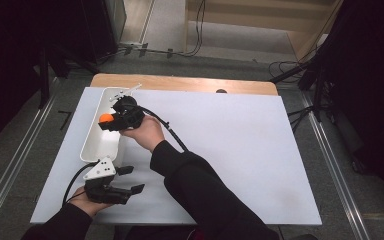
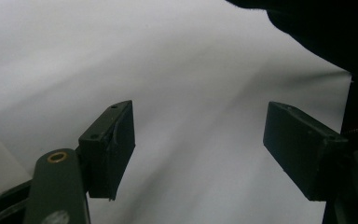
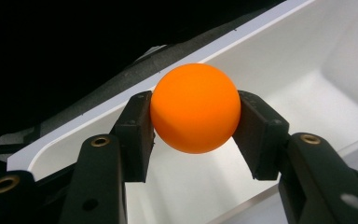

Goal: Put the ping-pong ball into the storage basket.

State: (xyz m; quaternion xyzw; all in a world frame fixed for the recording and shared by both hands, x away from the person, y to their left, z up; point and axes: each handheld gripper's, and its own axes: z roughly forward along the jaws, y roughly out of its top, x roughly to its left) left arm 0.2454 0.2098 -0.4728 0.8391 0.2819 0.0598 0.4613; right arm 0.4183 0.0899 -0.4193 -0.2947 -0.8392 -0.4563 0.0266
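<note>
An orange ball sits clamped between both black pads of my right gripper, held above the inside of a long white bin. From above, that ball hovers over the bin near its far half, with my right gripper reaching in from the right. My left gripper rests low at the table's near left corner, just in front of the bin's near end. Its jaws stand wide apart over bare white table, with nothing between them.
The white table top stretches wide to the right of both arms. A wooden strip runs along the far edge. A black cable trails from the right gripper across the table. Dark stands and cables sit on the floor around the table.
</note>
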